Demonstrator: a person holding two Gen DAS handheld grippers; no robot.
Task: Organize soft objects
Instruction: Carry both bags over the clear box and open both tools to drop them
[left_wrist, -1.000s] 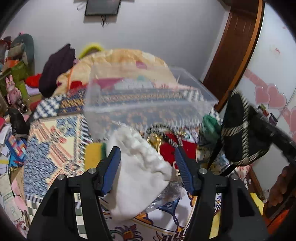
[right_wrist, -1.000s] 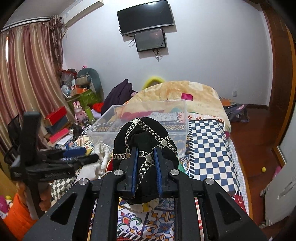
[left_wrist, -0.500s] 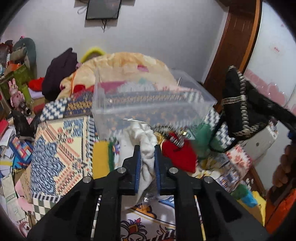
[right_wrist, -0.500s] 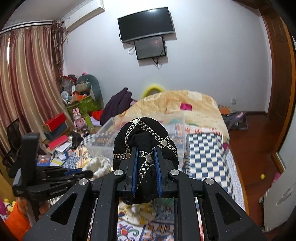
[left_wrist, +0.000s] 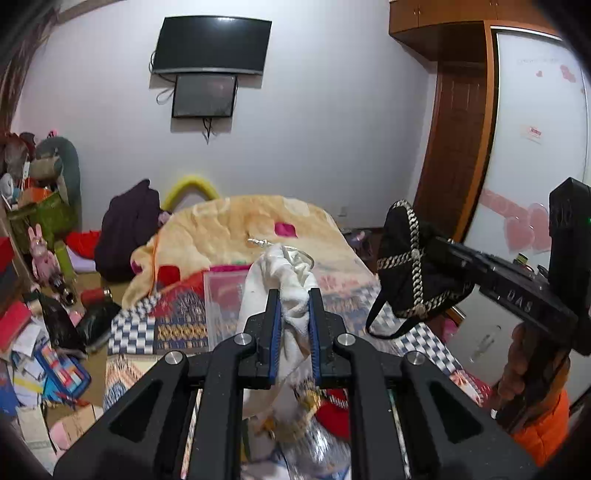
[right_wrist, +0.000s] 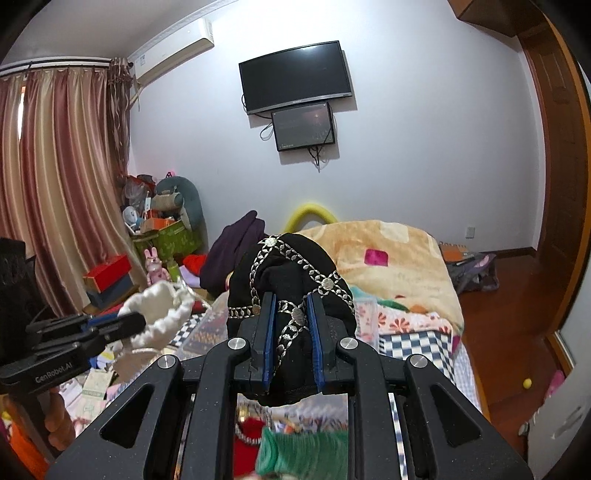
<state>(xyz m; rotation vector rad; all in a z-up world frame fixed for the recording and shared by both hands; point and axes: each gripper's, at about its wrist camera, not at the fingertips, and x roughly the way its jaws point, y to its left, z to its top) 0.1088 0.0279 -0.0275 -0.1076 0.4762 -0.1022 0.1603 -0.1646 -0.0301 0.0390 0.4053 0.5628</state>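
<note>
The bed, with its peach blanket and patterned covers, now sits lower in both wrist views than it did a second ago, because both hands have lifted their loads clear of the clutter on it. The clear plastic bin, which filled the left view a second ago, now shows only as a small corner behind the cloth, so it lies below and ahead of both grippers, and I judge it the likely drop point. The right gripper remains clamped on the black chain-trimmed hat, the same grip as before, only carried higher above the bed. The biggest change is at the left gripper: a second ago its 2 jaws stood wide around the white cloth; now they are pressed onto a bunched fold, and the cloth hangs off the bed with its tail trailing down. So 2 soft items are in hand at once. The red and green pieces blurred below the right gripper are not yet picked up.
</note>
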